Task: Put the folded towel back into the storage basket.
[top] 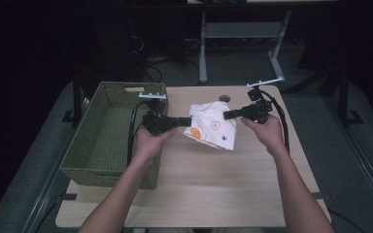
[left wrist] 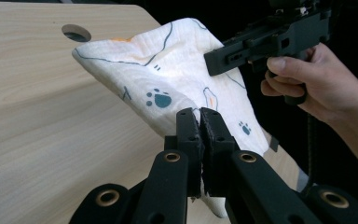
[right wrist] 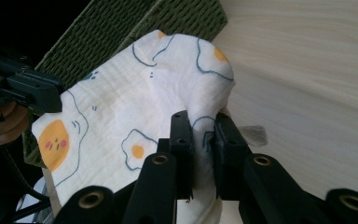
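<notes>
I have the white printed cloth (top: 212, 125) pinched from both ends and held up off the wooden table (top: 213, 189), hanging between my two grippers over the far middle of the tabletop. My left gripper (top: 188, 121) has its jaws squeezed narrow on the cloth's left edge; in the left gripper view (left wrist: 200, 122) the fabric is caught tight between the two pads with almost no gap. My right gripper (top: 226, 115) grips the right side the same way; in the right gripper view (right wrist: 201, 125) a bunched fold of cloth sits clamped between its jaws.

The cloth's long axis runs roughly left to right, from one gripper to the other, and it tilts a little: the right end sits slightly farther back than the left. Its loose body sags toward me, with the lowest corner pointing near and right, toward the table. Fried-egg prints and small paw marks show on the face turned up.

The green woven basket (top: 85, 160) stands at the left of the table, just left of my left hand (top: 148, 141). A small round hole (top: 224, 98) in the tabletop lies just beyond the cloth, on the far side.
</notes>
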Tool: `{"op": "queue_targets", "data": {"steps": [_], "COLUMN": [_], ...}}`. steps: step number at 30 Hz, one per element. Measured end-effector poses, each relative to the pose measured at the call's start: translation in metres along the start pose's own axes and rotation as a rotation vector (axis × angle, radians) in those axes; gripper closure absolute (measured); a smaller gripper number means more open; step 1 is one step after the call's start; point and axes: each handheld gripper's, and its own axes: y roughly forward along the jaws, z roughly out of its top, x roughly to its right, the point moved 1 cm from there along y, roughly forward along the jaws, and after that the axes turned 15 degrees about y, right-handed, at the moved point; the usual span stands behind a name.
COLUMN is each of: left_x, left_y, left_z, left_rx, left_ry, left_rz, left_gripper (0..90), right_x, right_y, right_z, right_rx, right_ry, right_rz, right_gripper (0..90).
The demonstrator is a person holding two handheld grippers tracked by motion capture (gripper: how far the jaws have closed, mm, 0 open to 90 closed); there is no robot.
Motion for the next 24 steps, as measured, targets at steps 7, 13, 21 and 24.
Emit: {"op": "queue_targets", "data": {"steps": [7,13,21,24], "left_x": [-0.008,-0.012,-0.022,-0.025], "left_y": [-0.017,-0.036,-0.061,-0.070], "left_z": [0.000,0.004,0.004,0.004], "left_rx": [0.006,0.019,0.033,0.037], "left_ry": [-0.002,0.002,-0.003,-0.001], "left_rz": [0.006,0.017,0.029,0.030], "left_gripper": [88.2,88.1,88.2,88.1], "right_x": [-0.014,-0.034,-0.058,-0.065], "right_y": [0.007,0.015,0.028,0.033], "right_z": [0.005,0.015,0.025,0.028], "right_rx": [-0.007,-0.009,-0.007,-0.015], "right_ry": [-0.009,-0.029,-0.052,-0.062], "right_rz": [0.004,0.011,0.022,0.023], "right_gripper": [79.8,79.8,79.8,79.8]}}
